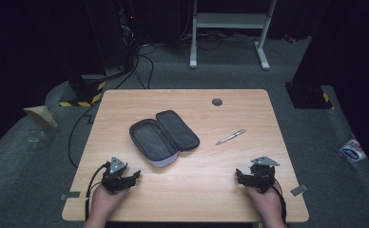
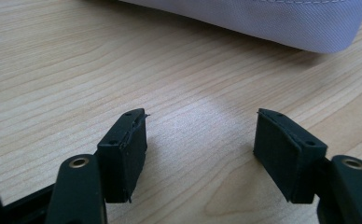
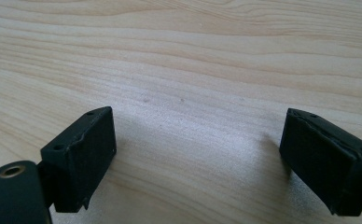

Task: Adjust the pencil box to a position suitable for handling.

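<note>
Both grippers rest on the table (image 1: 249, 118) near its front edge, the left gripper (image 1: 134, 175) at 7 o'clock and the right gripper (image 1: 237, 176) at 5 o'clock, jaws spread wide with nothing between them. The case (image 1: 163, 137) lies unzipped and flat at centre, both halves seemingly empty. The pen (image 1: 230, 137) sits apart at its 3 o'clock. Work appears unstarted; the likely next move is reaching the right gripper to the pen.
</note>
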Demonstrator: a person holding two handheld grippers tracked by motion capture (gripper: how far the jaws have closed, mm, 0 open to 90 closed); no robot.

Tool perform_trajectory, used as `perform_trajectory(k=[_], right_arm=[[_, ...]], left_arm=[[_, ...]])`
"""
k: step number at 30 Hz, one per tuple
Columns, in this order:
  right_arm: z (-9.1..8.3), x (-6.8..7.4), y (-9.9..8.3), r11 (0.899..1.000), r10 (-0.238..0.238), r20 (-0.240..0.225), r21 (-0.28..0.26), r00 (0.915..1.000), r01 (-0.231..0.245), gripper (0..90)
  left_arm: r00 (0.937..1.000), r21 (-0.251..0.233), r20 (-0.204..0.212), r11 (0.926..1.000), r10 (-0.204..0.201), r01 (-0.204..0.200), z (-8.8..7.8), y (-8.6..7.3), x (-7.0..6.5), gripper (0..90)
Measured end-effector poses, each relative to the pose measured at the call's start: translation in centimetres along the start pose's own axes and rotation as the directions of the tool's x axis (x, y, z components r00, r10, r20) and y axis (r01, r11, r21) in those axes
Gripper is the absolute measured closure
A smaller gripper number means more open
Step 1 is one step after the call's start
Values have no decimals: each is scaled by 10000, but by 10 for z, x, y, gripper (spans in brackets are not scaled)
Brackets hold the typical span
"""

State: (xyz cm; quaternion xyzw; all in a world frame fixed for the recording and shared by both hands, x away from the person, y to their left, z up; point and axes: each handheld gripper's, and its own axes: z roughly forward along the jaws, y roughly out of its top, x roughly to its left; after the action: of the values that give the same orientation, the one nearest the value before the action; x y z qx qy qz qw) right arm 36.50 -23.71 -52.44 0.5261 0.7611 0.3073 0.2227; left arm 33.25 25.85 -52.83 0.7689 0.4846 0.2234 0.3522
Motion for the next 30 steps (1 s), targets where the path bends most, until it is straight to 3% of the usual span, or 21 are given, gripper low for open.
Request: perform_trajectory(k=[14, 26, 30], right_arm=[[-1, 1, 0, 10000, -43, -101, -6, 9999, 42, 113], [-5, -1, -3, 9999, -104, -161, 14, 9998, 104, 134], [-5, 1, -4, 10000, -94, -172, 12, 9998, 94, 132]], left_arm=[[10000, 188, -55, 9998, 11, -10, -2, 2, 2, 433], [9998, -174, 64, 9997, 181, -179, -7, 10, -5, 440], [9998, -217, 181, 9998, -22, 26, -8, 10, -3, 436]])
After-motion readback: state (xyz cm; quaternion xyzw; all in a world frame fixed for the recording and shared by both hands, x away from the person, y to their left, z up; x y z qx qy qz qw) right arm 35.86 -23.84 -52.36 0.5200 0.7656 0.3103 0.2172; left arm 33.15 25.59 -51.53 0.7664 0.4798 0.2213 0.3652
